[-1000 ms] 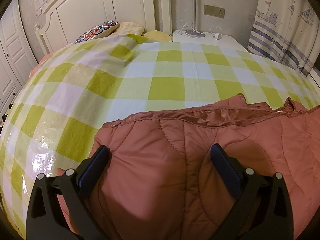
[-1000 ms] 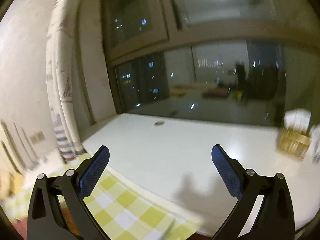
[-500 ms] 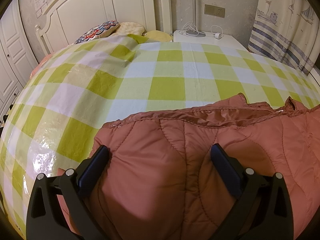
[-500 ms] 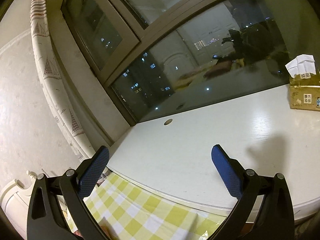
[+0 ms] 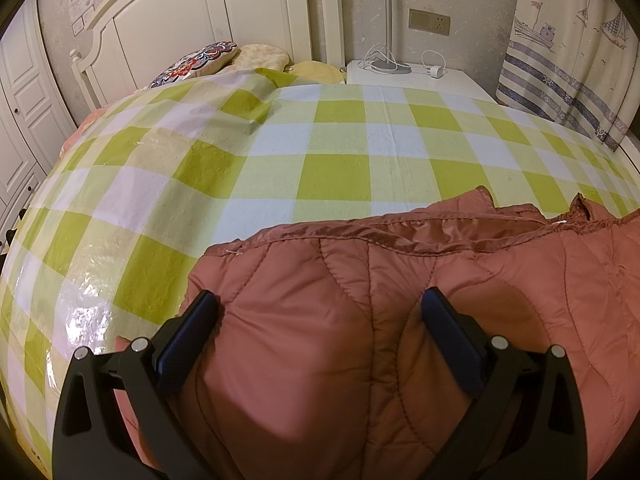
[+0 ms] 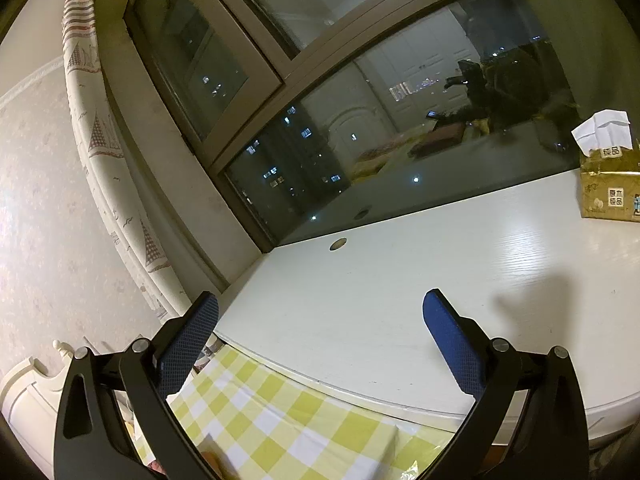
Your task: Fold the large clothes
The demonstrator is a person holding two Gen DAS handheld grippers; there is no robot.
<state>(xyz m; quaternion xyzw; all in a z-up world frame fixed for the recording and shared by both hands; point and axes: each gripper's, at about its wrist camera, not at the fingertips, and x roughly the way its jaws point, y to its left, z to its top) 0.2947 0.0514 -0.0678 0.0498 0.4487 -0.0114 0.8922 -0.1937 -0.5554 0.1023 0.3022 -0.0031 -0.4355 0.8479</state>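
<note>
A rust-red quilted jacket [image 5: 400, 312] lies on the bed's green-and-white checked cover [image 5: 280, 160], filling the lower right of the left wrist view. My left gripper [image 5: 320, 312] hangs open just over its padded surface, a finger on either side of a bulge, nothing clamped. In the right wrist view my right gripper [image 6: 320, 316] is open and empty, tilted up towards a white window desk [image 6: 400, 300]. Only an edge of the checked cover [image 6: 280, 420] shows below it. The jacket is out of that view.
A white headboard [image 5: 200, 28] and pillows [image 5: 208, 60] stand at the far end of the bed. A white nightstand [image 5: 412, 76] with cables sits beside a sailboat curtain [image 5: 560, 60]. A tissue box [image 6: 608, 176] rests on the desk by the dark window [image 6: 360, 128].
The right gripper has swung and rolled, so the window and desk now sit tilted and the tissue box shows sharply at right. The left gripper and jacket have stayed put.
</note>
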